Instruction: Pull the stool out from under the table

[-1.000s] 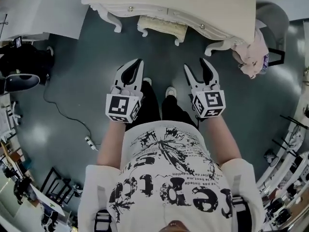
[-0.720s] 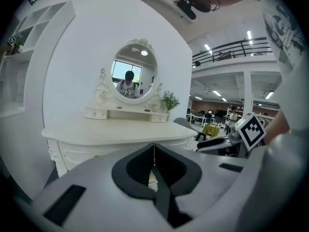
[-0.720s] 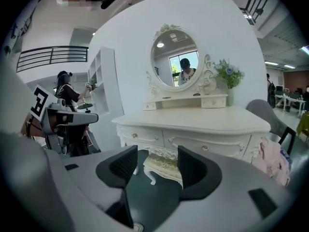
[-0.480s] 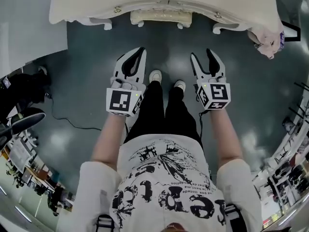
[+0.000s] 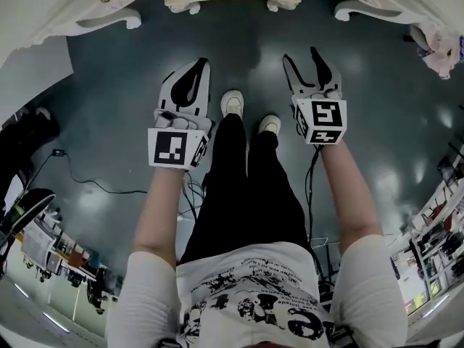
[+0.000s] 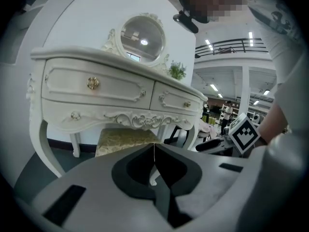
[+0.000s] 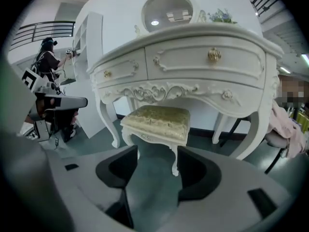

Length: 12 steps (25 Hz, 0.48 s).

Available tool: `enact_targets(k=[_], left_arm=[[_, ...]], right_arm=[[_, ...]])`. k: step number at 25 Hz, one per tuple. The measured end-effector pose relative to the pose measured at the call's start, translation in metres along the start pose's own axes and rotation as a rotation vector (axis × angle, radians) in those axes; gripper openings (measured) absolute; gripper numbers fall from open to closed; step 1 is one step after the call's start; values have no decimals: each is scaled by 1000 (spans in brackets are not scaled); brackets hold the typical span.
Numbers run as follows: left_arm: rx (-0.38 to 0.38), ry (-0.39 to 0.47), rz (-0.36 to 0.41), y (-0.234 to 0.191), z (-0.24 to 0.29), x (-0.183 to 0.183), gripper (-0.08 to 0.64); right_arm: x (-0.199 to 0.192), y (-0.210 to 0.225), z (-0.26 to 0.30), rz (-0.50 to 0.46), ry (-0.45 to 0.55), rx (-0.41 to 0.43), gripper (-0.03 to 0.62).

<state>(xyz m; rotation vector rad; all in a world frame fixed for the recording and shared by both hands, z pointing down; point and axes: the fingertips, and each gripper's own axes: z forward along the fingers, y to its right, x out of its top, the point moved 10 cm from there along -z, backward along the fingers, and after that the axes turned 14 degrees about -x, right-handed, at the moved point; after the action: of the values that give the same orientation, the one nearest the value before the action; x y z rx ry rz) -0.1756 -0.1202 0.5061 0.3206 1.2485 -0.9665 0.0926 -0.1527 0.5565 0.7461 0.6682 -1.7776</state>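
My left gripper is shut tight with nothing in it. My right gripper is open and empty. Both point at the stool. It sits under the white dressing table, between its legs. My shoes stand on the dark floor.
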Motion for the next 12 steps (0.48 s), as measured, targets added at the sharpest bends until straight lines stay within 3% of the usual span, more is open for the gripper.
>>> enact_targets(k=[5,12], left_arm=[[-4,-56,-10,-21,30,-68,21],[-21,-24,-26,-44,67,-122,21]], right_arm=[[-55,1,59,-2,-31,-44,255],[-91,20,137,117,-42,-152,255]])
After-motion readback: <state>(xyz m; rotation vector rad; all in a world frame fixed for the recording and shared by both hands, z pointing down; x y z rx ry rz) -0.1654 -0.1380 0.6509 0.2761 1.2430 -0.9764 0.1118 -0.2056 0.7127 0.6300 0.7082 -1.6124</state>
